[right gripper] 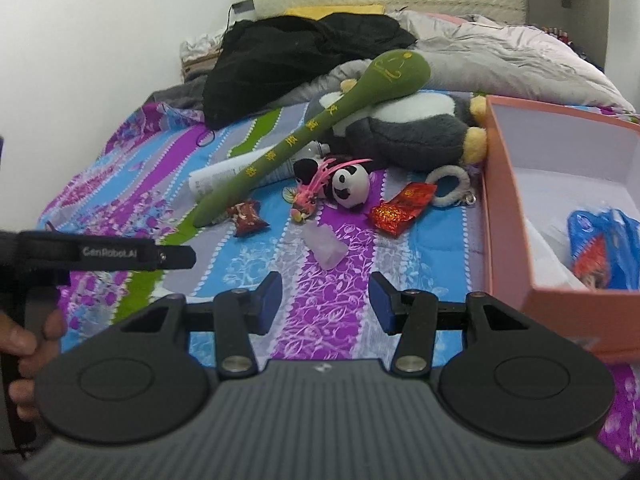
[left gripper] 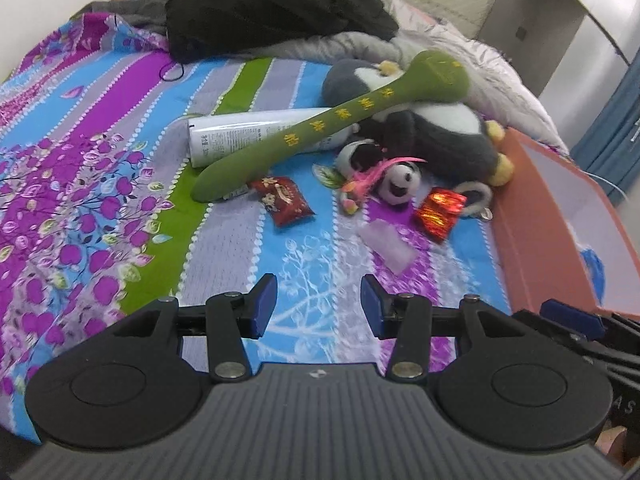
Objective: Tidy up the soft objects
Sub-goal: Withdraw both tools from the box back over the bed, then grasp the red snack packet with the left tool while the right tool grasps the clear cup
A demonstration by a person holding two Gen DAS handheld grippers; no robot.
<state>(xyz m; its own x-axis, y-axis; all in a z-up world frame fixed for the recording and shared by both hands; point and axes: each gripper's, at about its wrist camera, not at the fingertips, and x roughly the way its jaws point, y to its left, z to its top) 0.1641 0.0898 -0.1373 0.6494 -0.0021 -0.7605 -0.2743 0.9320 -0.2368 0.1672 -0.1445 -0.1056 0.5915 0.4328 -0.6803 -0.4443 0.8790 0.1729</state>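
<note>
Bedsheet [left gripper: 120,208] striped floral | white wall [right gripper: 100,40] | both jaws apart, empty

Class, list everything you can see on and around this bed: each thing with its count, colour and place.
Plush hammer: one, green, leaning on the penguin.
Plush penguin: one, grey and white, mid-bed.
Small panda: one, black and white, before the penguin.
Snack packets: two, red, on the sheet.
Tube: one, white, under the hammer.
Box: one, pink, right bed edge.
Black garment: one, far end.
Left gripper: open, empty.
Right gripper: open, empty.
</note>
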